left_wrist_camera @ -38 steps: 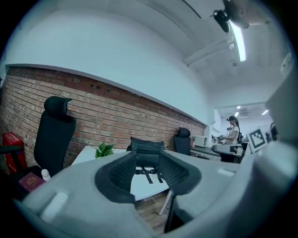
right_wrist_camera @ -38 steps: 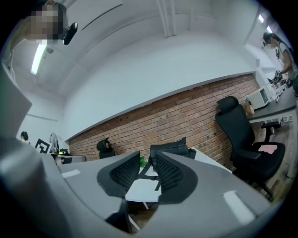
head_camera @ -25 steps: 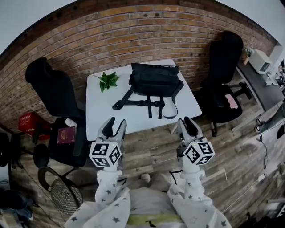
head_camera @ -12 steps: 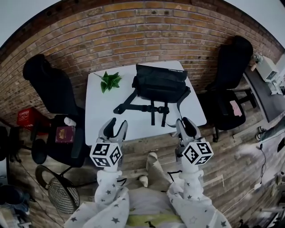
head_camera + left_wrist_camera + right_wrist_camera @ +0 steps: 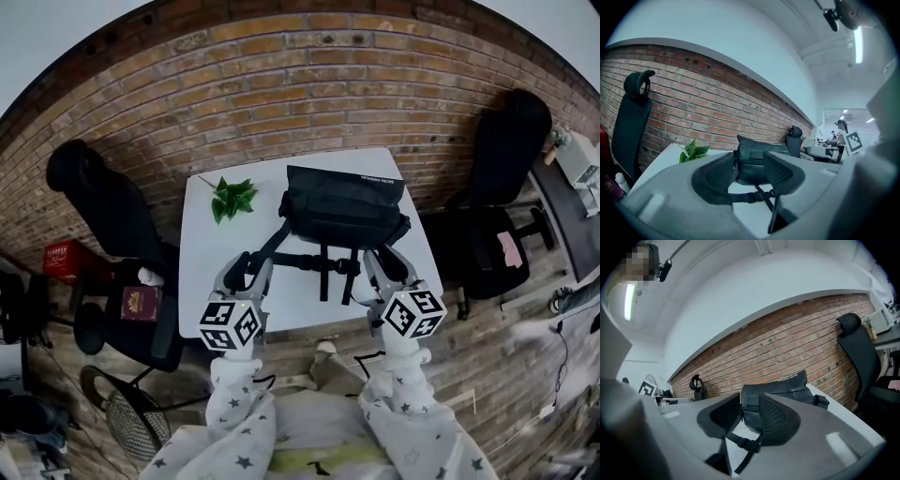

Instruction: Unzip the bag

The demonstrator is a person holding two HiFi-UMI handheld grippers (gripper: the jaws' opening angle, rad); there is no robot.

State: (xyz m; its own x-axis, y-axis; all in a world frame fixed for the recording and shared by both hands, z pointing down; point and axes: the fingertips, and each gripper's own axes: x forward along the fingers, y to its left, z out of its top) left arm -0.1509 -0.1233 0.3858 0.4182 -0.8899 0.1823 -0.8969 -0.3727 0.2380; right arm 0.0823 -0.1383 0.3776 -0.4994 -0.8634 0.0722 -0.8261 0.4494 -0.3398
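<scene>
A black bag (image 5: 345, 202) lies at the back of the white table (image 5: 211, 253), its buckled straps (image 5: 323, 264) trailing toward me. My left gripper (image 5: 246, 268) hovers over the table's near part, left of the straps, open and empty. On the other side of the straps my right gripper (image 5: 386, 264) is held just as high, also open with nothing in it. In the left gripper view the bag (image 5: 757, 152) shows past the spread jaws of the left gripper (image 5: 750, 171). The right gripper view has the bag (image 5: 780, 385) beyond the right gripper (image 5: 750, 417).
A green leafy sprig (image 5: 232, 197) lies on the table left of the bag. Black office chairs stand at the left (image 5: 103, 202) and right (image 5: 502, 150). A brick wall runs behind the table. A red box (image 5: 67, 258) sits on the floor at far left.
The person has stepped toward the table. Both grippers have gone forward from short of the near edge to over the tabletop, closer to the bag's straps. Jaws unchanged.
</scene>
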